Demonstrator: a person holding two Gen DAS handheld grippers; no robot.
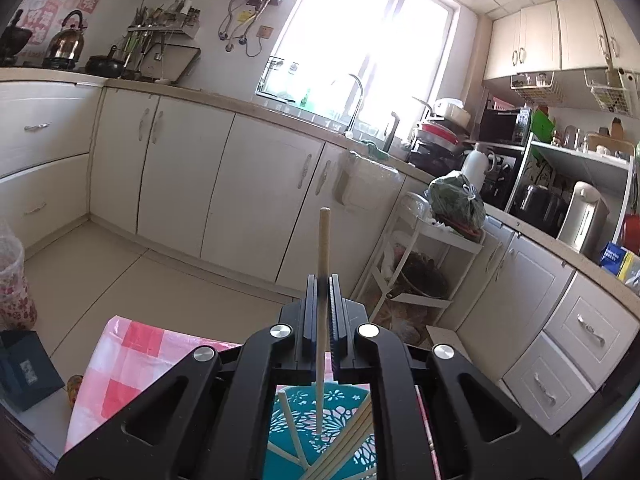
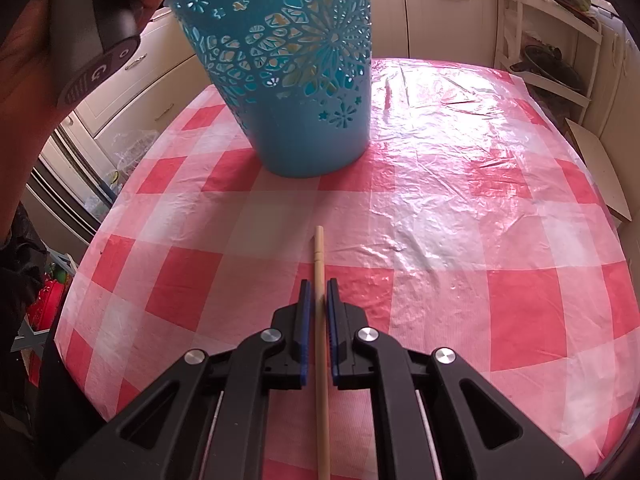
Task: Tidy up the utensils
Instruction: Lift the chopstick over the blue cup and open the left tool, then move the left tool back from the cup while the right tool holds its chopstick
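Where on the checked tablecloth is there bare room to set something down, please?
The tablecloth is bare to the right of the blue holder, out to the far and right edges. The near-left squares also look free. Crowded: the middle near strip, where the right gripper straddles a chopstick.

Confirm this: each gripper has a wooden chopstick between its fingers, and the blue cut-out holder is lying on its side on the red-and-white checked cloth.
One thing is off: the blue cut-out holder is not on its side. The right wrist view shows it standing upright on the checked cloth. The rest holds: the left gripper has a chopstick between its fingers, and the right gripper has its own chopstick.
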